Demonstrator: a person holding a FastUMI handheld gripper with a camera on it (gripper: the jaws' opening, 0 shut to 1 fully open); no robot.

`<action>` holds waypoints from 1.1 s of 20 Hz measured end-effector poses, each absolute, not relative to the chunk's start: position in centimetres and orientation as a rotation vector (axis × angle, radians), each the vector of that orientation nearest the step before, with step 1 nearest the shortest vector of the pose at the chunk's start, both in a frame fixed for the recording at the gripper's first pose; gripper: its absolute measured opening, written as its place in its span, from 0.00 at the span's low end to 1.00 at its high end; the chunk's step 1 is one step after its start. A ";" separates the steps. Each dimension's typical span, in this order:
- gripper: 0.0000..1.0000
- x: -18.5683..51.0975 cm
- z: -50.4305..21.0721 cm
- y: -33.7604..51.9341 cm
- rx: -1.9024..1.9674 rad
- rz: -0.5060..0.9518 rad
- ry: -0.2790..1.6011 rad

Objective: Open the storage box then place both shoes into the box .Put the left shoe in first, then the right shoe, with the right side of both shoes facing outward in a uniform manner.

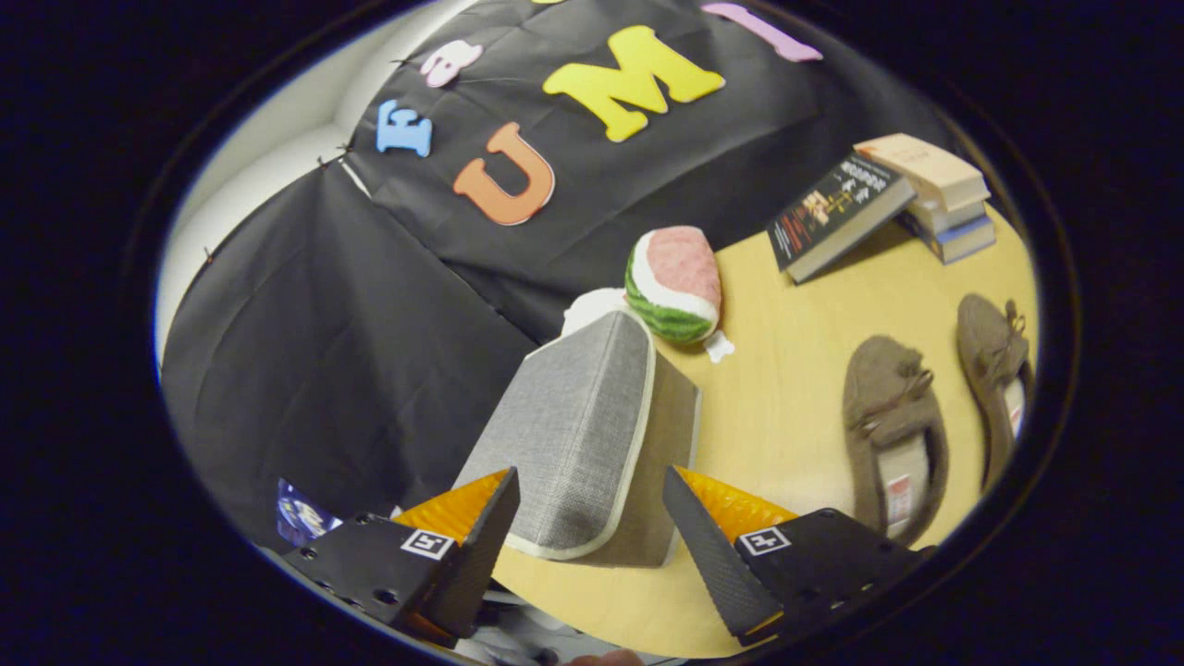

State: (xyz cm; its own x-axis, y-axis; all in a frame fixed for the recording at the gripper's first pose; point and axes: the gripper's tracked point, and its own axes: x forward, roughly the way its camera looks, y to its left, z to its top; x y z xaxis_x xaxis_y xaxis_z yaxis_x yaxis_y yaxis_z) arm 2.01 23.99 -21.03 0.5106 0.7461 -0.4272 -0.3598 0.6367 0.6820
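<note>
The storage box (592, 435), grey fabric with a pale trim, is seen on the counter (786, 388) just ahead of the tool (592, 518), whose fingers are spread apart around its near end without touching it. Its inside cannot be seen. Two brown shoes (895, 435) lie side by side on the counter, apart from the box. A watermelon plush (673, 282) is set behind the box, near stacked books (925, 190).
</note>
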 end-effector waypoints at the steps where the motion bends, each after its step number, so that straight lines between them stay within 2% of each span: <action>1: 0.95 2.1 -21.9 24.6 0.582 0.718 0.805; 10: 0.95 1.9 -23.5 27.3 0.900 0.770 0.982; 11: 0.92 1.6 -23.2 27.5 0.902 0.784 0.981; 14: 0.71 1.8 -23.0 27.6 0.849 0.805 0.977; 16: 0.72 1.9 -22.8 26.9 0.826 0.809 0.975; 17: 0.65 1.7 -22.8 26.9 0.817 0.809 0.975; 22: 0.64 1.5 -22.0 26.0 0.731 0.823 0.965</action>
State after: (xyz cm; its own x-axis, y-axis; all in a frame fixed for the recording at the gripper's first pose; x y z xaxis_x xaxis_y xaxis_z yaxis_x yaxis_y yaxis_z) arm 1.48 25.99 -21.99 0.3293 0.8532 -0.4044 -0.2654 0.4947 0.8276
